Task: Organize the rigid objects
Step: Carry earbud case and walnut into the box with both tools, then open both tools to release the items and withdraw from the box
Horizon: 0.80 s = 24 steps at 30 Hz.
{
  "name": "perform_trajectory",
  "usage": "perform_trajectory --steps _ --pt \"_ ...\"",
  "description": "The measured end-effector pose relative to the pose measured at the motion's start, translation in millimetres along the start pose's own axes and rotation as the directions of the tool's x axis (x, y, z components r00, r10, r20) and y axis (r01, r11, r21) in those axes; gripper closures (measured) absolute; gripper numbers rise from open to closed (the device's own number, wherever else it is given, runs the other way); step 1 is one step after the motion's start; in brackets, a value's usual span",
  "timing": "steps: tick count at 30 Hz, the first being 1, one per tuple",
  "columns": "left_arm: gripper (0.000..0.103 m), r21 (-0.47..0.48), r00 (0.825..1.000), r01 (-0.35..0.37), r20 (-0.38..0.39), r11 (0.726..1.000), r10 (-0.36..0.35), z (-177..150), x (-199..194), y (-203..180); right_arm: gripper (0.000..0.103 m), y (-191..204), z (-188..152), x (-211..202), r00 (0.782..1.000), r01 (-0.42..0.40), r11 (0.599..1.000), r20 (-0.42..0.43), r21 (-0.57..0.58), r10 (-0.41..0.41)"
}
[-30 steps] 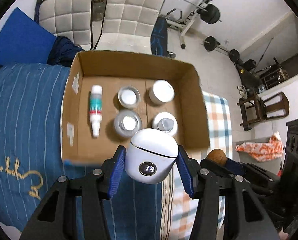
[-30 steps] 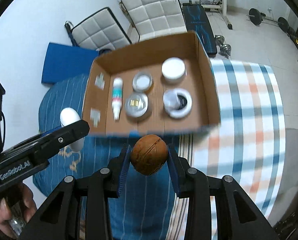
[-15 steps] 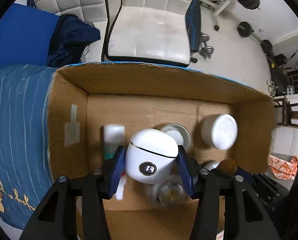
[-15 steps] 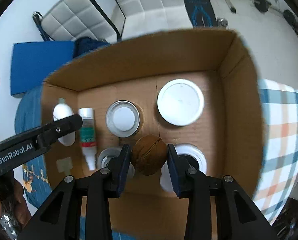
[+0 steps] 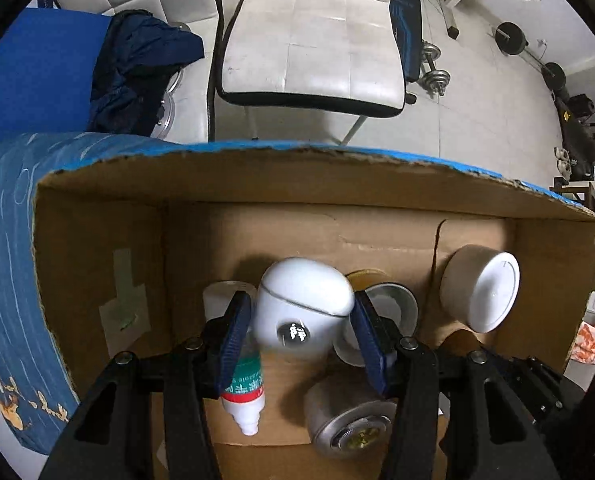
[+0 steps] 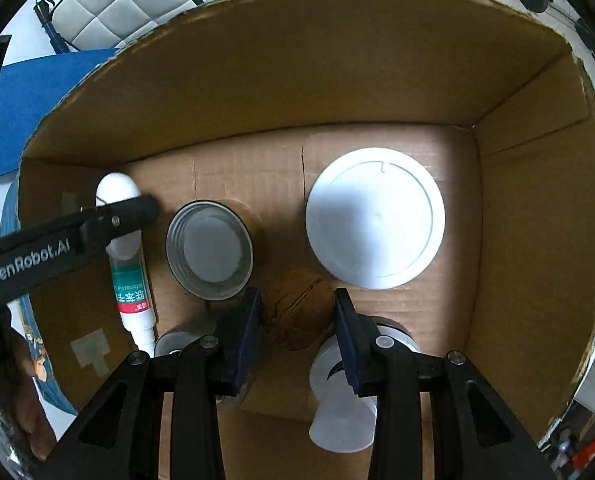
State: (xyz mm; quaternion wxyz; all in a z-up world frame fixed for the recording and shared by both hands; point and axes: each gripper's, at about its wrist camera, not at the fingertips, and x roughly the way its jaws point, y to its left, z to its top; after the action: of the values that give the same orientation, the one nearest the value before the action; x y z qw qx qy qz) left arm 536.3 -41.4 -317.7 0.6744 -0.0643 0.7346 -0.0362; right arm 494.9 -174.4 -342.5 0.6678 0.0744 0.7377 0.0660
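Both grippers are down inside the cardboard box [image 5: 297,172] [image 6: 297,80]. My left gripper [image 5: 300,320] points straight down and its jaws are opening. The white oval case [image 5: 305,292] [image 6: 115,188] with a small round display sits tilted and blurred between them, with a gap at the left pad. It hangs over a green-and-red labelled bottle [image 5: 243,384] [image 6: 131,280]. My right gripper [image 6: 296,304] is shut on a brown walnut [image 6: 297,312], between a round metal tin [image 6: 209,252] and a white-lidded jar [image 6: 375,218] [image 5: 485,292].
A second metal tin [image 5: 349,420] and a white container [image 6: 341,400] stand near the box's front wall. The box rests on a blue striped cloth [image 5: 9,260]. A white chair [image 5: 313,48] and dumbbells [image 5: 433,68] lie beyond the far wall. A hand [image 6: 21,412] shows at lower left.
Both grippers came forward and down from the box's near edge into the box. The white case has tipped and loosened between the left jaws. The walnut stays gripped.
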Motion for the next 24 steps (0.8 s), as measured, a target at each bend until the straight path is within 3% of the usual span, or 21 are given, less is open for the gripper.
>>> perform_trajectory --steps 2,4,8,13,17,20,24 --pt "0.048 -0.004 1.0 -0.006 0.006 1.0 0.006 -1.3 -3.5 0.6 0.058 -3.0 0.4 0.7 1.0 -0.001 1.0 -0.004 0.01 0.001" --pt "0.048 -0.007 1.0 -0.015 0.009 1.0 0.015 -3.5 -7.0 1.5 0.043 -3.9 -0.4 -0.2 1.0 -0.001 1.0 0.0 0.009 0.001" --pt "0.047 0.0 1.0 -0.018 0.022 1.0 0.018 -10.4 -17.2 1.7 0.042 -2.4 -5.1 -7.6 0.999 0.043 0.999 0.019 -0.007 -0.043" --pt "0.014 0.021 0.993 -0.042 0.109 0.999 0.04 -30.0 -41.3 1.8 0.027 1.2 -16.5 -23.6 0.996 0.076 0.997 0.054 -0.022 -0.074" --pt "0.008 0.034 0.988 -0.066 0.14 0.997 0.061 -50.8 -55.0 4.0 0.016 0.8 -33.5 -34.3 0.99 0.111 0.994 0.086 -0.026 -0.108" --pt "0.005 0.034 0.985 -0.055 0.168 0.998 0.049 -68.6 -65.8 7.3 0.015 0.7 -44.2 -43.4 0.987 0.124 0.992 0.104 -0.026 -0.121" --pt "0.004 0.034 0.978 -0.05 0.205 0.998 0.042 -98.0 -79.9 8.1 0.0 4.1 -62.4 -56.4 0.984 0.121 0.992 0.134 -0.021 -0.117"
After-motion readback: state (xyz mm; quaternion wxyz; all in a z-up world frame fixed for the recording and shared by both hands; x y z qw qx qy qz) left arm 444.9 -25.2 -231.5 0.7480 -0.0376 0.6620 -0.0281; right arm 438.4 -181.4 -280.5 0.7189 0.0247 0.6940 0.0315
